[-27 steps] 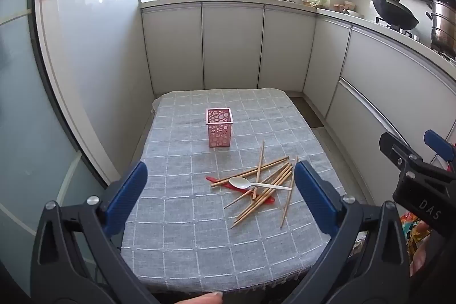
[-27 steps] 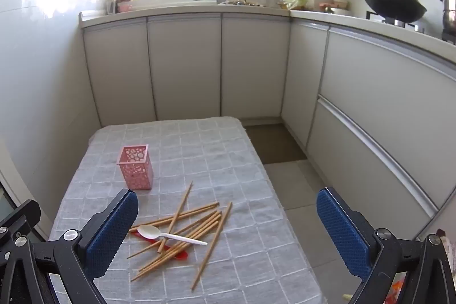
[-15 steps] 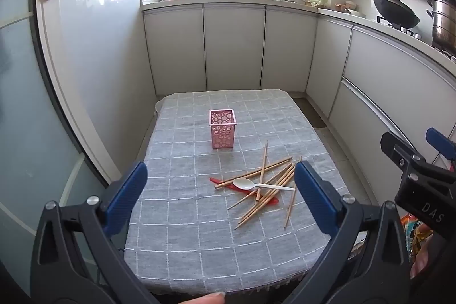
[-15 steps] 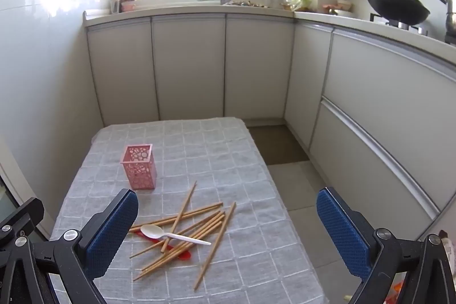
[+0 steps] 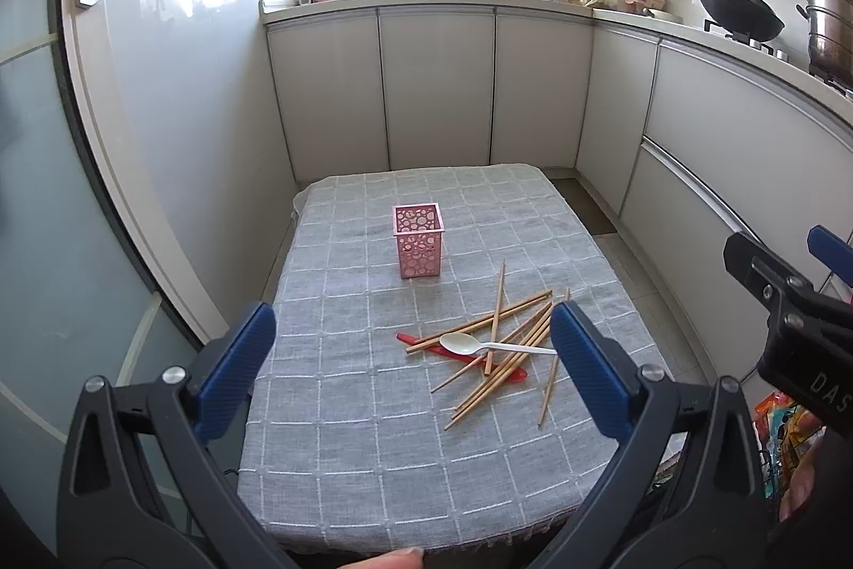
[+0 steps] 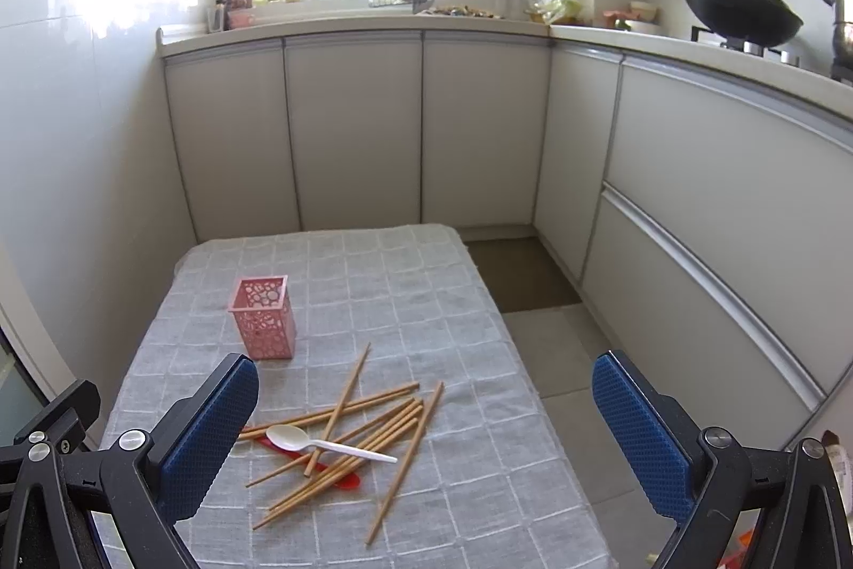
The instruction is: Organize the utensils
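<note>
We see a pink square plastic holder with round cut-outs point(image 5: 418, 246) standing upright on the grey checked tablecloth point(image 5: 373, 435), toward the far left part of the table. Its mouth faces up, and from the left wrist view the inside looks bare; only the perforated walls show through.

Nearer to us and to the right of the holder lies a loose heap of light brown wooden chopsticks point(image 5: 504, 350). They cross one another at shallow angles, most running from near left to far right, while one stick point(image 6: 338, 409) lies across the rest and points toward the holder. Another point(image 6: 405, 459) sits slightly apart along the right edge of the heap. A white plastic spoon point(image 6: 320, 443) rests on top of the pile, bowl to the left and facing up, handle trailing right. Under the chopsticks we catch a flat red plastic utensil point(image 5: 458, 353), mostly covered, so we cannot tell what kind it is. The heap is near the holder but not touching it.

Our left gripper point(image 5: 413, 363) hangs above the near edge of the table, its blue-padded fingers spread wide with nothing between them. Our right gripper point(image 6: 426, 430) is likewise spread wide and holds nothing, its left finger point(image 6: 208, 430) overlapping the heap's left end in view.
</note>
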`<state>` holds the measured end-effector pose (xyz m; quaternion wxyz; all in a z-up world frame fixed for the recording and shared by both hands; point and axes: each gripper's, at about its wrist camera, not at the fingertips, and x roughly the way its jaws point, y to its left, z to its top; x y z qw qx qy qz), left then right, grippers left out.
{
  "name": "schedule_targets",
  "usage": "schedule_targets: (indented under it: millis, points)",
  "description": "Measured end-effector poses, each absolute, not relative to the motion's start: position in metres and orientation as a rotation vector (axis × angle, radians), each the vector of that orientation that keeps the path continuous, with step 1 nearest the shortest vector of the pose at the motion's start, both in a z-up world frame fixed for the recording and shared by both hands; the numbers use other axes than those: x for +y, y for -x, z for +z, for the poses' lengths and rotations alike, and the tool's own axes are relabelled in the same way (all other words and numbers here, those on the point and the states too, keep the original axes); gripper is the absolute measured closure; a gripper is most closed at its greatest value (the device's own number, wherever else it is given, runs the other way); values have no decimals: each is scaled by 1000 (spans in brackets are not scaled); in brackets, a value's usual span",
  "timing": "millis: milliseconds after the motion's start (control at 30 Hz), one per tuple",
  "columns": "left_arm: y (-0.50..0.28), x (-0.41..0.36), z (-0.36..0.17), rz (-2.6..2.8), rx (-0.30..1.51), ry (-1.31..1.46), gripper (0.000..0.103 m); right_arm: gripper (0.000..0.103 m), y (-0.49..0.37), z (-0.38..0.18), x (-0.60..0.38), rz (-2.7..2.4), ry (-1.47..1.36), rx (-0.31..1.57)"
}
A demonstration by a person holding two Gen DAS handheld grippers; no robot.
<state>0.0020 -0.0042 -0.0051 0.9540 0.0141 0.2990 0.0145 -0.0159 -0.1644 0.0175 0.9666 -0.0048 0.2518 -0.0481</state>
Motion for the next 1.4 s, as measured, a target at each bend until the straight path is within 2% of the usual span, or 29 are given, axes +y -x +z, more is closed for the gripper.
schedule_targets:
  millis: [1400]
  points:
    - [3, -1, -2, 57, 585, -29, 1, 0, 15, 15, -156, -96, 31, 501]
